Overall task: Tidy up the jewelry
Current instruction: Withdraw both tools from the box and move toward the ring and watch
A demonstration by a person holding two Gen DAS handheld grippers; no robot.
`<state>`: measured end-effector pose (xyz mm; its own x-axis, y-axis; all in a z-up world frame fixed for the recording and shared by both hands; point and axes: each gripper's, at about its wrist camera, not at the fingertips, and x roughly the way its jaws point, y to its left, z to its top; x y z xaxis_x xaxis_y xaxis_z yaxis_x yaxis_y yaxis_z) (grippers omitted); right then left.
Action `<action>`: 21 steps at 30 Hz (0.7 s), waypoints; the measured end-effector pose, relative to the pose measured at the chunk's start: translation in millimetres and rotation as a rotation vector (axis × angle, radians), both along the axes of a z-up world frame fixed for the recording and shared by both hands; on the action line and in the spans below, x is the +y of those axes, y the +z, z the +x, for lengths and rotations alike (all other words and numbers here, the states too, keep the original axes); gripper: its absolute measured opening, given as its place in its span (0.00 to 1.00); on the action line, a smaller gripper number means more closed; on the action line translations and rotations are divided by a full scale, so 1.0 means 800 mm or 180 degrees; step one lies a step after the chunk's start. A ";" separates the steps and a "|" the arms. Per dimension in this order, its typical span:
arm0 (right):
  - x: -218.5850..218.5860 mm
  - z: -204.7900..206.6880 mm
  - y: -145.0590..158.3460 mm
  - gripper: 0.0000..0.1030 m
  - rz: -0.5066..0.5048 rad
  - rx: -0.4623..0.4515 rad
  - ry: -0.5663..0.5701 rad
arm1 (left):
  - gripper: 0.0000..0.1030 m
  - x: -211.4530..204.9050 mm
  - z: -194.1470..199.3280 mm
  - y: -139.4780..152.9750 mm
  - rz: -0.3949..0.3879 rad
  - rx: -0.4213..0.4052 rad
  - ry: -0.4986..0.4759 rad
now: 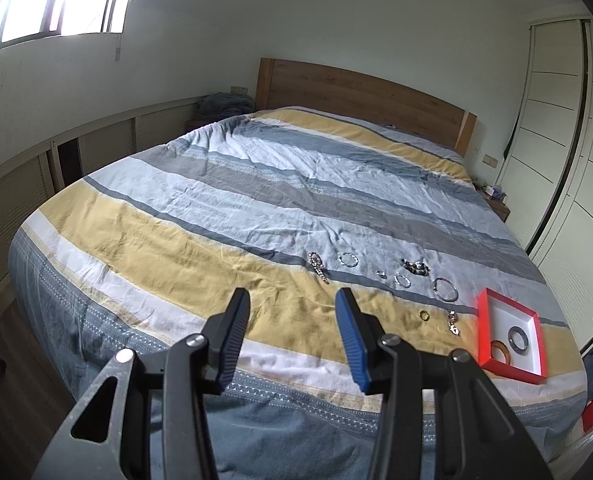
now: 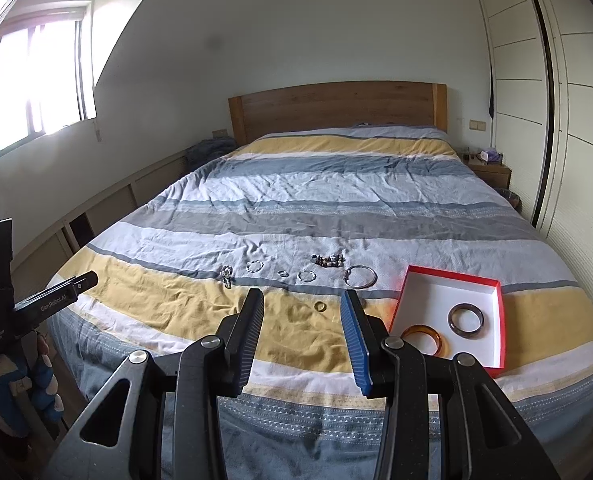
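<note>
Jewelry (image 2: 316,274) lay scattered near the bed's (image 2: 176,320) foot edge, two bangles already in the red box (image 2: 500,320) at its right corner, while we held left gripper (image 1: 292,336) and right gripper (image 2: 302,340) released, so next we judged a ring (image 2: 319,306) pickup due.

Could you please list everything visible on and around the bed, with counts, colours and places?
Box: one, red outside, white inside, on the bed's near right.
Bangles in box: two, a dark one and an amber one.
Loose jewelry on duvet: about eight pieces, including a large silver bangle, a small gold ring, a dark beaded bracelet.
Duvet: one, striped blue, grey, white, yellow.
Headboard: one, wooden, far end.
Wardrobe: white, right wall.
Window: left wall.
Left gripper: open, empty.
Right gripper: open, empty.
</note>
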<state>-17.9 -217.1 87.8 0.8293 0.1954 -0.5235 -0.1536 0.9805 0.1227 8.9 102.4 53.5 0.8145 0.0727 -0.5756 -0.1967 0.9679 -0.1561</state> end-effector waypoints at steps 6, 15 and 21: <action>-0.004 0.040 -0.042 0.39 0.0012 0.0252 -0.0030 | 0.41 0.001 0.034 -0.036 0.0015 0.0202 0.0041; -0.006 0.093 -0.107 0.39 0.0057 0.0643 0.0006 | 0.41 -0.005 0.084 -0.098 0.0044 0.0605 0.0047; -0.008 0.126 -0.143 0.39 0.0077 0.0844 0.0009 | 0.41 -0.009 0.110 -0.130 0.0046 0.0799 0.0045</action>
<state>82.9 -223.4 -27.0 0.6632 0.2127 -0.7176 -0.1157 0.9764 0.1824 96.8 95.4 -50.7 0.6450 0.0929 -0.7585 -0.2412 0.9666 -0.0868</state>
